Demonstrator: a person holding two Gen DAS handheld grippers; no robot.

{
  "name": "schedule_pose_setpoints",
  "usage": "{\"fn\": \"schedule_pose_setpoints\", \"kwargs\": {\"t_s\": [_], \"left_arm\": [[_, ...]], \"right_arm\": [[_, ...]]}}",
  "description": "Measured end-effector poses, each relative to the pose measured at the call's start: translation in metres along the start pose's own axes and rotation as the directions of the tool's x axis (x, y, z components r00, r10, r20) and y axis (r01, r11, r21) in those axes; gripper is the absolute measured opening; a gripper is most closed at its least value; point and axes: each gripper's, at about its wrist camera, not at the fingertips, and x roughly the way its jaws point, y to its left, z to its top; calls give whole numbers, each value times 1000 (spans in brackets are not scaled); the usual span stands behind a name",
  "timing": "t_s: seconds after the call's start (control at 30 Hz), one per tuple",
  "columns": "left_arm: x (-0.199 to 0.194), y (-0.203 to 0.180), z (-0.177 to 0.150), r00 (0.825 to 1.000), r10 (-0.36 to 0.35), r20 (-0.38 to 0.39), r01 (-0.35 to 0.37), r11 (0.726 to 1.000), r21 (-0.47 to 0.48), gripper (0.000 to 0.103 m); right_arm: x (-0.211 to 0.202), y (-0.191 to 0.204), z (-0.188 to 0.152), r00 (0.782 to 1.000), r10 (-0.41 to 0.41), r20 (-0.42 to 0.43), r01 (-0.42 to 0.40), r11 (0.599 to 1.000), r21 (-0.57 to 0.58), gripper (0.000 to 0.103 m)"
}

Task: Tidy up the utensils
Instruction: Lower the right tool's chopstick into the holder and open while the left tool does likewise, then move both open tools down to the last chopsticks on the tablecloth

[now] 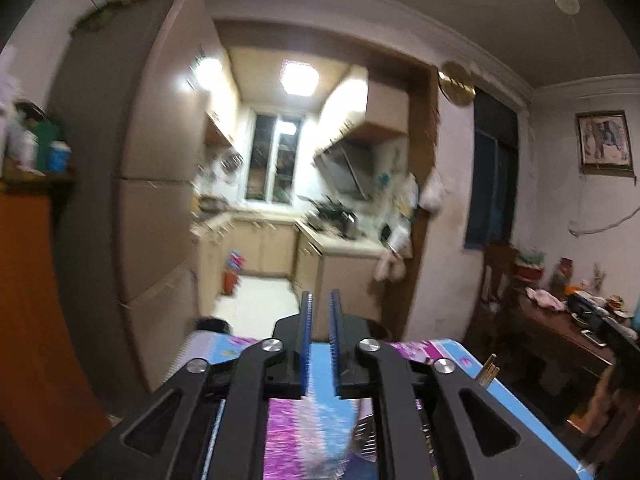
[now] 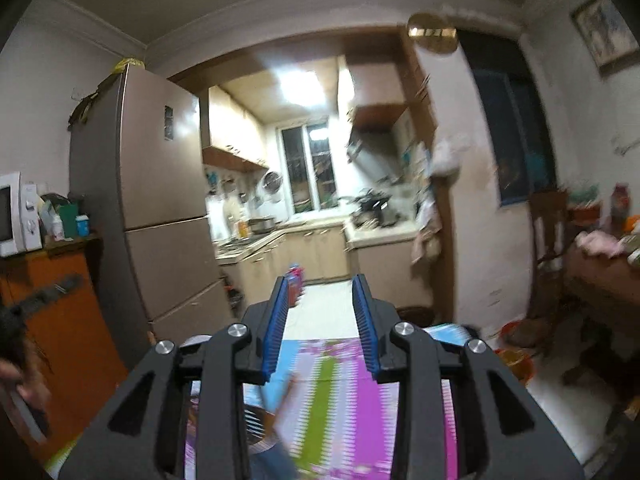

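Both grippers are raised above a table with a pink, blue and green patterned cloth (image 1: 304, 420), also in the right wrist view (image 2: 340, 392), and point toward the kitchen. My left gripper (image 1: 321, 300) has its blue pads a narrow gap apart and holds nothing. A metal utensil (image 1: 364, 432), blurred, lies on the cloth under it. Wooden chopstick ends (image 1: 489, 368) stick up at the table's right edge. My right gripper (image 2: 322, 284) is open and empty. A blurred blue-handled utensil (image 2: 276, 412) lies on the cloth below it.
A tall fridge (image 2: 160, 208) stands left of the kitchen doorway. An orange cabinet (image 2: 60, 320) with a microwave (image 2: 14, 214) is at the far left. A cluttered dark wooden table (image 1: 568, 328) and chair stand at the right. A hand (image 2: 24, 380) shows at the left edge.
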Motion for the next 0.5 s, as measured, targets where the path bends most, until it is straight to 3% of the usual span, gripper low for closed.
{"fn": "schedule_pose_setpoints", "kwargs": {"t_s": [0.1,0.23,0.3,0.37,0.4,0.5], "left_arm": [[-55,3,-8,998,58,28,-60,996,67,33],[-116,-6,-50,995,44,-92,-33,991,127,33],[-137,-11,-81,985,17,-174,5,992,127,33],[-156,-20,-123,959,-27,-283,61,992,113,33],[-166,-31,-150,935,-60,-349,105,988,111,33],[-192,-65,-216,897,-77,-435,176,965,193,33]], "right_arm": [[-43,-14,-8,999,-41,-4,41,997,-66,31],[-98,-22,-42,995,-47,-90,36,993,-112,33],[-125,-16,-71,986,-19,-166,-1,993,-117,36],[-145,-4,-97,973,10,-229,-40,991,-127,42],[-157,4,-115,964,28,-264,-64,990,-130,43],[-186,26,-161,943,70,-324,-111,988,-109,56]]}}
